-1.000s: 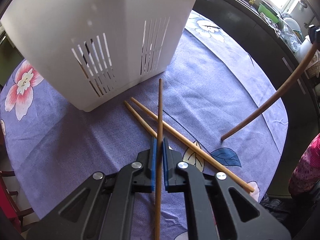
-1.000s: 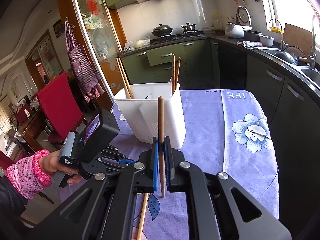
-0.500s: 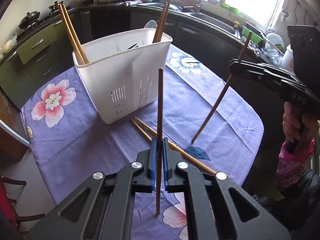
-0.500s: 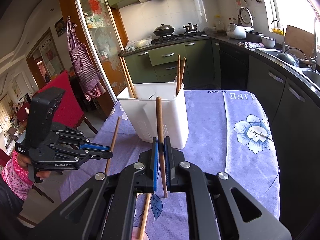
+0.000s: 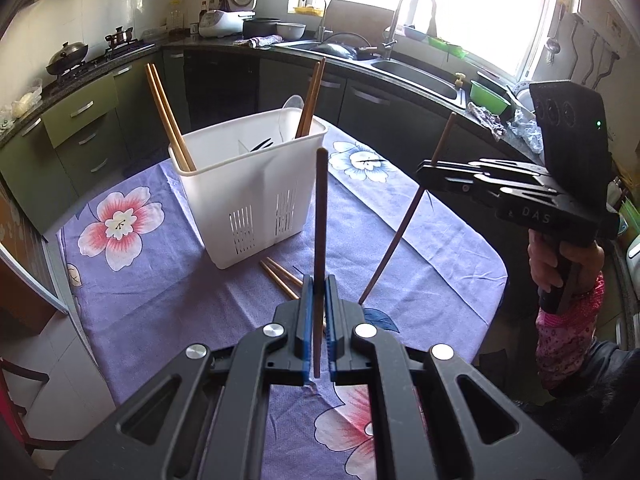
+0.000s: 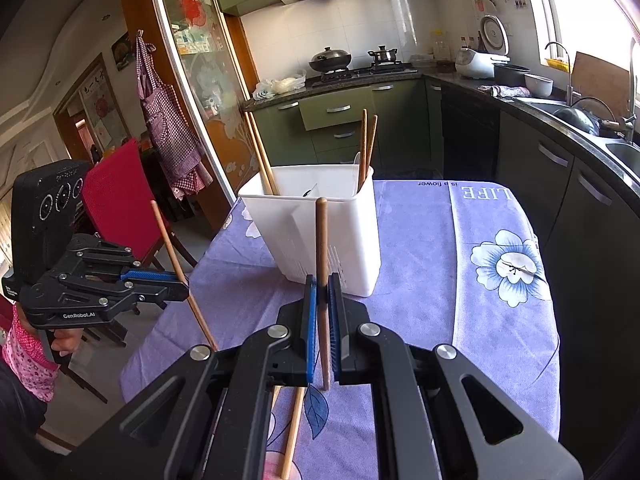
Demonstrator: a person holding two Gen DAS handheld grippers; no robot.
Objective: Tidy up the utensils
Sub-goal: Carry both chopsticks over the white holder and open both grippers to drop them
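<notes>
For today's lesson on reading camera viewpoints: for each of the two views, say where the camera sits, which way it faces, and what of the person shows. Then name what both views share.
Left wrist: sits behind the left gripper, which clamps a chopstick; faces the sink and window; the person's right hand shows.
Right wrist: sits behind the right gripper, which clamps a dark chopstick; faces the stove; a pink sleeve shows.
Shared: the white caddy, the purple tablecloth, each other's gripper.

The left gripper hangs above the table, angled downward, its blue pads clamped tight. The right gripper sits level beside it, jaws likewise pinched. A hand in a pink sleeve grips its handle.
</notes>
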